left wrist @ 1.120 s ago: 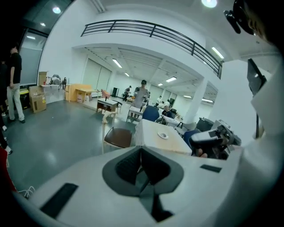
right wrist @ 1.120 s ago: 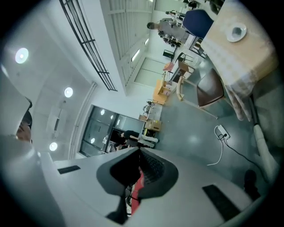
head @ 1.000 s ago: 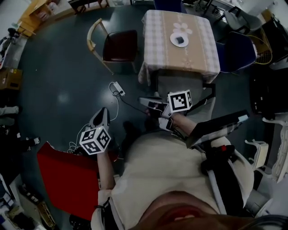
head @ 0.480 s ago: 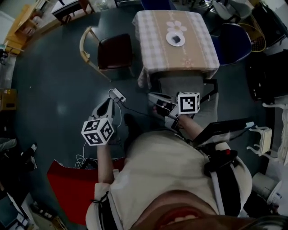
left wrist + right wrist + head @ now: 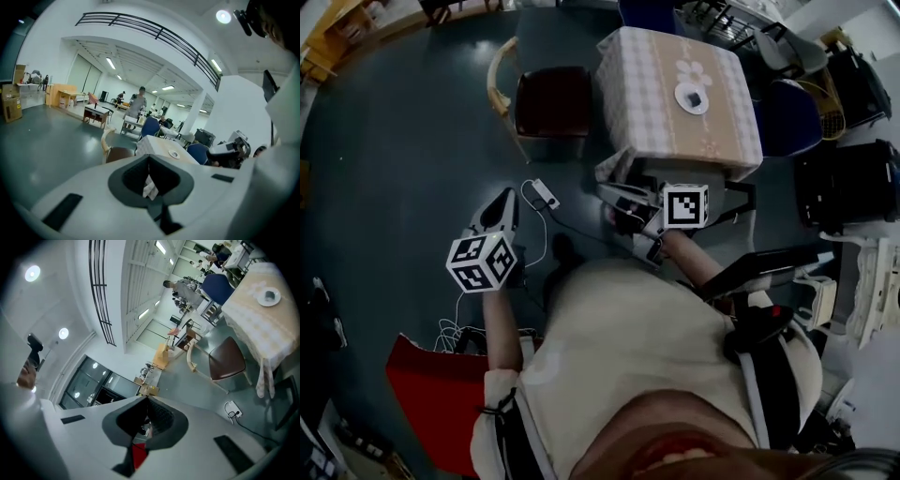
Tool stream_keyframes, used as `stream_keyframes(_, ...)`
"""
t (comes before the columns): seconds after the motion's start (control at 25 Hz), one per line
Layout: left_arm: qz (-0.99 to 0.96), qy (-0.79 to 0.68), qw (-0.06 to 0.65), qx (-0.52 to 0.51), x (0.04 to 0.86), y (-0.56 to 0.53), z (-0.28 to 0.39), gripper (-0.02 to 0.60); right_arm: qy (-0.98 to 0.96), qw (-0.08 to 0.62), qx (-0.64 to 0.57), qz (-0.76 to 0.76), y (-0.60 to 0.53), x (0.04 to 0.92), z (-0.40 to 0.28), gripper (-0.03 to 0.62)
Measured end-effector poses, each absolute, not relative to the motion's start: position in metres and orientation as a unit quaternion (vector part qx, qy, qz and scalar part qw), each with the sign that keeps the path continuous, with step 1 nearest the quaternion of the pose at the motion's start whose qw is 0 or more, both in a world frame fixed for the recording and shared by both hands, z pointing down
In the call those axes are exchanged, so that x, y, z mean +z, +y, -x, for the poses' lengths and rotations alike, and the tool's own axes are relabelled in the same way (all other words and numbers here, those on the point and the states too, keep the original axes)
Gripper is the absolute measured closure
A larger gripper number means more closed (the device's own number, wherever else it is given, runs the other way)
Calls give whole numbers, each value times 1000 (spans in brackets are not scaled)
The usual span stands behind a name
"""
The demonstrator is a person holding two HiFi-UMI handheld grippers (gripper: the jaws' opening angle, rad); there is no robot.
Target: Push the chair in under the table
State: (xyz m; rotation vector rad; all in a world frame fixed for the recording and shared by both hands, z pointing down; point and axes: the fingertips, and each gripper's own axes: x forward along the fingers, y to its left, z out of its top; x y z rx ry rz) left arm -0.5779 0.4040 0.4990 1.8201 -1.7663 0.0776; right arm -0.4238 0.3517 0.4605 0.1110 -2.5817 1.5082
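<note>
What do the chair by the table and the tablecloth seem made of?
Chair: pale curved frame, likely bent wood; dark maroon seat, probably padded vinyl or leather. Tablecloth: soft fabric, beige with checked borders, since it drapes and folds at the corner.

text: none legible | labels: none | signs: none | numbers: none
</note>
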Motion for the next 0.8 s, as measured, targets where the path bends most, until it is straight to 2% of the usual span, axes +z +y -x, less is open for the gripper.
stream_keyframes(0.28,-688,-653,316,14,511,411,624,572,-864,110,485,-82,367,474,485,582)
stream_keyframes(0.6,-682,-664,306,-20,509,411,641,573,-854,120,495,-107,362,474,484,582)
stream_keyframes(0.8,-652,-682,329,-35,518,420,652,572,-857,132,491,-86,366,472,498,582)
